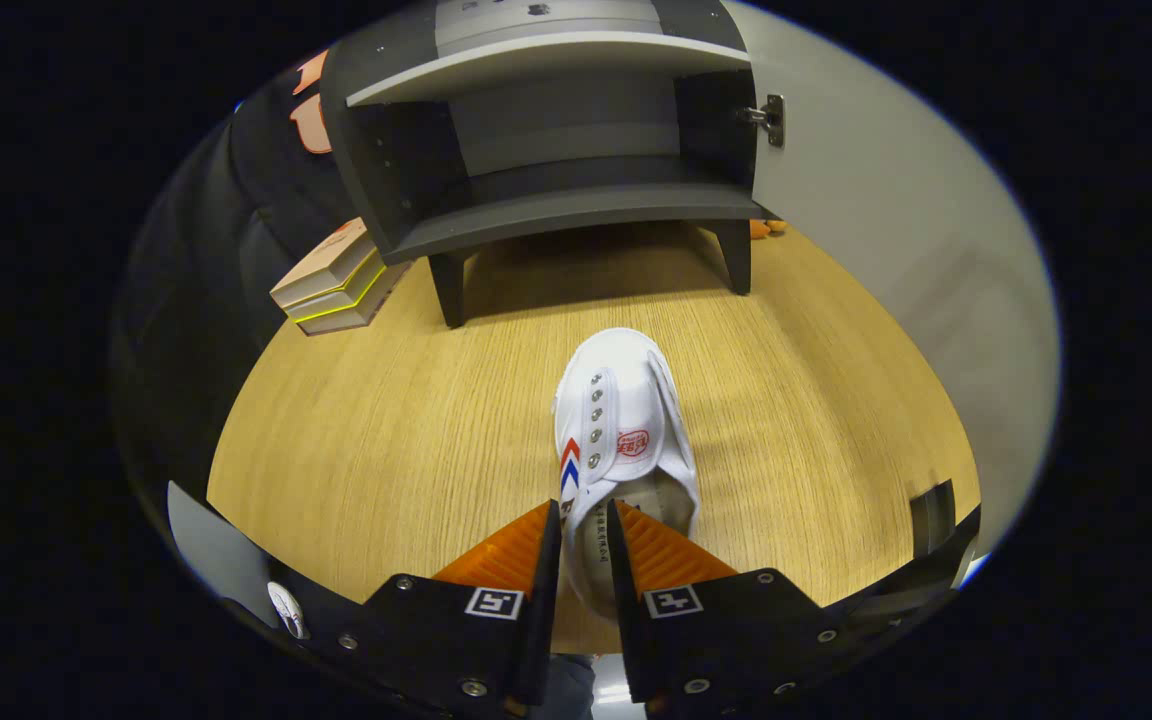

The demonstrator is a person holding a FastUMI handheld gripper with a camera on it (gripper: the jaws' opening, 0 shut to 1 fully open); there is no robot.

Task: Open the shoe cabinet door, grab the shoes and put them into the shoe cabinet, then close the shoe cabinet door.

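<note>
The gripper (pixel 584 525) has its jaws drawn to a narrow gap, and both orange fingers (pixel 514 550) press on the heel-side wall of the white shoe (pixel 626 420), one outside it and one inside the opening. The shoe extends ahead of the fingers, toe toward the shoe cabinet (pixel 556 140), over the wooden floor (pixel 386 420) and well short of the cabinet. The cabinet door (pixel 876 200) stands swung open on the cabinet's right side, so the opening step appears complete. Judged remaining: carrying the shoe onto the cabinet's lower shelf (pixel 576 208), releasing it, and closing the door. A stack of boxes (pixel 336 280) lies left of the cabinet.
</note>
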